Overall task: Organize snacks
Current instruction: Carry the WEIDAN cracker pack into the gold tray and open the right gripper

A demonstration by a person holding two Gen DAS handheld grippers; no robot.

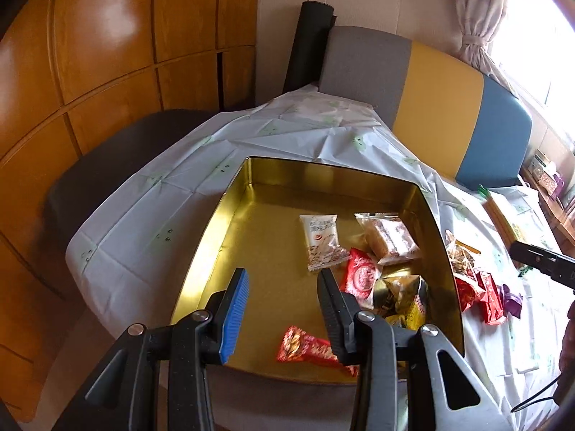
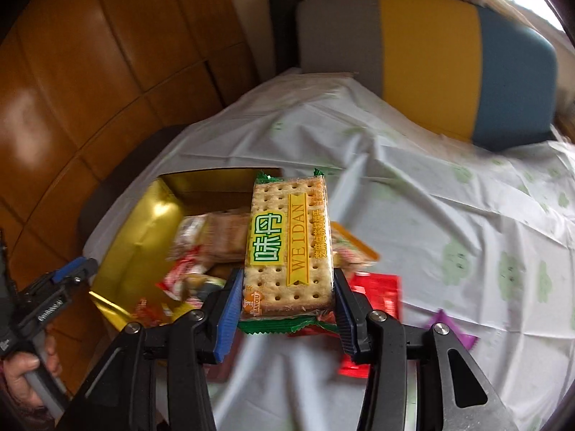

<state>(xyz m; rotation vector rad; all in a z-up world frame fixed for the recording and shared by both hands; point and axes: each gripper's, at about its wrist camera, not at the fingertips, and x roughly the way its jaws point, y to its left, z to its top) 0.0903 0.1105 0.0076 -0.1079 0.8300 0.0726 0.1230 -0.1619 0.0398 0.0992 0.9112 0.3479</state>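
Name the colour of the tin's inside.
Gold, clearest in the left wrist view: tin.

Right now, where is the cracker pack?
In the right wrist view the cracker pack is clamped between the right gripper fingers, held above the tablecloth, just right of the gold tin.

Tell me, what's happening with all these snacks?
A person is sorting wrapped snacks into a gold tin with a handheld gripper in each hand. The right gripper is shut on a cracker pack, held above the table. The left gripper hangs open and empty over the tin, which already holds several packets. More red packets lie outside it on the tablecloth.
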